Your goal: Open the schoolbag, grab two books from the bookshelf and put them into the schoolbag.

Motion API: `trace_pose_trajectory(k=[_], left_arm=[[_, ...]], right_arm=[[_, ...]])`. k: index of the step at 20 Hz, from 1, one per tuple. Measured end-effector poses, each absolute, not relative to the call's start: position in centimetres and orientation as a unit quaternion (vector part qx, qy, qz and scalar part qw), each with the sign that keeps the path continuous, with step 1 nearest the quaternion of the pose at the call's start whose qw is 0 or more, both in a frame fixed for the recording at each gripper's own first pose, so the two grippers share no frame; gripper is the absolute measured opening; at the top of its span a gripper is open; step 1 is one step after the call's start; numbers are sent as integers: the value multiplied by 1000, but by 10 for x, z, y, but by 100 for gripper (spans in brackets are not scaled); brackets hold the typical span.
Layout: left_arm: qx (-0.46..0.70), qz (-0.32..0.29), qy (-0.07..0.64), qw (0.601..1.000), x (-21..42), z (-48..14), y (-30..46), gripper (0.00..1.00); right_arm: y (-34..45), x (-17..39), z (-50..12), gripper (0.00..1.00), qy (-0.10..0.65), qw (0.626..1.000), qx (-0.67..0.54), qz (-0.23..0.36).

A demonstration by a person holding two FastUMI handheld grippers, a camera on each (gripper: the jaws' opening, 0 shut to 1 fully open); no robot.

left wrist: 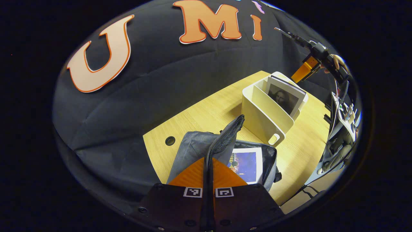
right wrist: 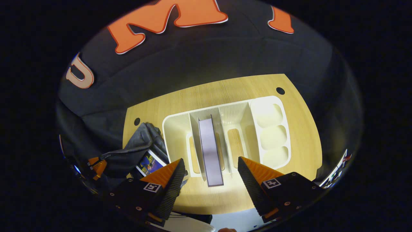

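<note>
The wooden surface (right wrist: 299,129) carries a white bookshelf (right wrist: 272,106) ahead of the right hand-held gripper (right wrist: 209,175) and a grey schoolbag (right wrist: 141,145) to its left.

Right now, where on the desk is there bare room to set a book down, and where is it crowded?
Bare wood lies behind the white plastic bookshelf toward the black cloth wall, and along the wooden desk's near edge under the open right tongs. It is crowded on the left, where the grey fabric schoolbag, pinched by the left tongs, nearly meets the shelf.
</note>
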State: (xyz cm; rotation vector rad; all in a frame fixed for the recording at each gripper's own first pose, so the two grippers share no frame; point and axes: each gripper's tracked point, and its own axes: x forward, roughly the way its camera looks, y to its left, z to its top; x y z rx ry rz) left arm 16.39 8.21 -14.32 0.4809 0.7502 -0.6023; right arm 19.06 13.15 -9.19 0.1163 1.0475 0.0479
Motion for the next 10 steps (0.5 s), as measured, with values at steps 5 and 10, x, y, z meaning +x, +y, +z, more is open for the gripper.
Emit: trace_pose_trajectory(k=[5, 10], left_arm=[[232, -276, 365, 858, 165, -144, 84, 1], [235, -273, 371, 856, 166, -145, 81, 1]], right_arm=[[145, 214, -135, 99, 537, 843, 5, 34], [132, 226, -160, 87, 555, 830, -50, 22]])
